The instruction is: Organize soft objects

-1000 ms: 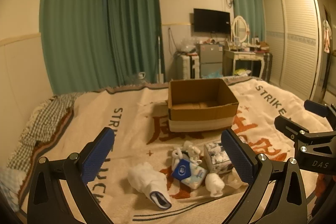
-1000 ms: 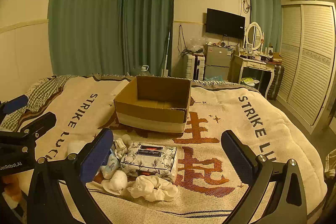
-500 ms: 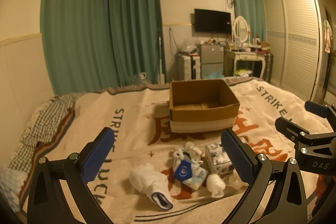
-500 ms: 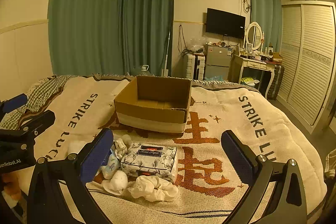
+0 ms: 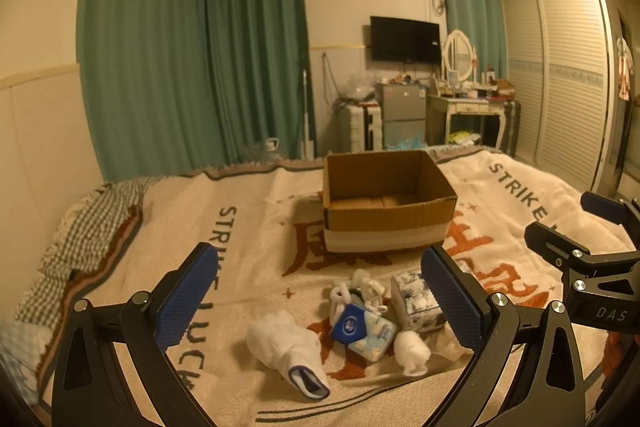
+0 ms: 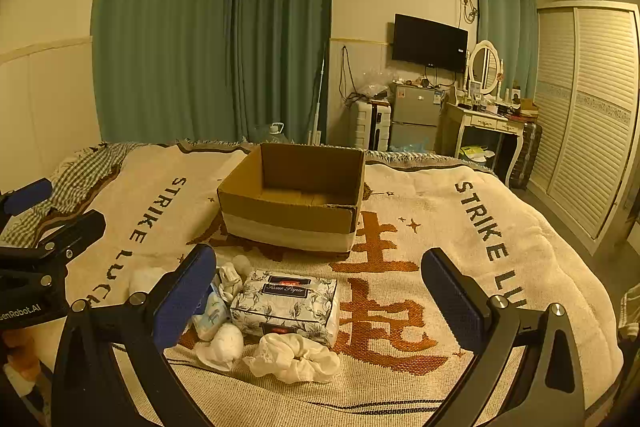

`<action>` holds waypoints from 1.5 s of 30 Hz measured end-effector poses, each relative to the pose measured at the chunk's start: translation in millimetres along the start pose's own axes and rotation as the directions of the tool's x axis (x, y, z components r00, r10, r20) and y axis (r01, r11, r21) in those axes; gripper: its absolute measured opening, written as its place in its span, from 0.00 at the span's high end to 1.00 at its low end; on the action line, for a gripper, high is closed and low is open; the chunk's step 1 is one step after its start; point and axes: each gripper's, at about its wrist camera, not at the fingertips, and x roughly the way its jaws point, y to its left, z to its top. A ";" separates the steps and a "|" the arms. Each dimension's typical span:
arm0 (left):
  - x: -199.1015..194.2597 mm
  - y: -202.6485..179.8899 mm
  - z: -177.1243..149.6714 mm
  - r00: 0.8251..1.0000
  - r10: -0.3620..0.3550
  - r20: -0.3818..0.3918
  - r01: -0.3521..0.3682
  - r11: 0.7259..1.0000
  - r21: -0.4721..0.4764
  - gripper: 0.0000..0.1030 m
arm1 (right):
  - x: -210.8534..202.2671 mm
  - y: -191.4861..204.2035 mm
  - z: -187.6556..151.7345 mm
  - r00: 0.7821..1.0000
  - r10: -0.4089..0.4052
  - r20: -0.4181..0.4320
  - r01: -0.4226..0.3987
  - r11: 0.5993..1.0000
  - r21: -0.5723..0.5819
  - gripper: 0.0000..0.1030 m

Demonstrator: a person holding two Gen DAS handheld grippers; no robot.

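A cluster of soft items lies on the blanket (image 6: 420,267) in front of the open cardboard box (image 6: 294,201): a floral tissue pack (image 6: 286,301), a white scrunchie (image 6: 294,357), a rolled white sock (image 5: 286,351) and a blue-labelled packet (image 5: 362,329). The left gripper (image 5: 318,301) and the right gripper (image 6: 318,301) hover above them, both spread wide and holding nothing.

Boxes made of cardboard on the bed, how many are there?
1. The cardboard box sits open in the middle of the blanket, beyond the pile of soft things. No other shows.
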 end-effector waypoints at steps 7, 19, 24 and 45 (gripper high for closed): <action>0.0 0.5 0.4 1.000 -0.001 0.000 0.001 1.000 -0.001 0.00 | 0.7 0.2 -1.4 1.000 0.001 -0.001 -0.001 1.000 0.002 0.00; -0.8 2.0 1.5 1.000 -0.001 0.004 0.001 1.000 -0.005 0.00 | 0.9 -0.6 -1.7 1.000 0.003 -0.001 -0.003 1.000 0.001 0.00; -3.6 1.9 3.5 1.000 -0.006 0.011 0.006 1.000 -0.005 0.00 | -0.5 0.5 -1.2 1.000 0.001 0.000 -0.001 1.000 0.002 0.00; 33.2 46.8 -41.5 0.983 0.028 -0.183 -0.032 0.999 -0.018 0.00 | 39.0 7.5 -31.6 0.977 0.038 -0.209 -0.038 0.999 0.001 0.05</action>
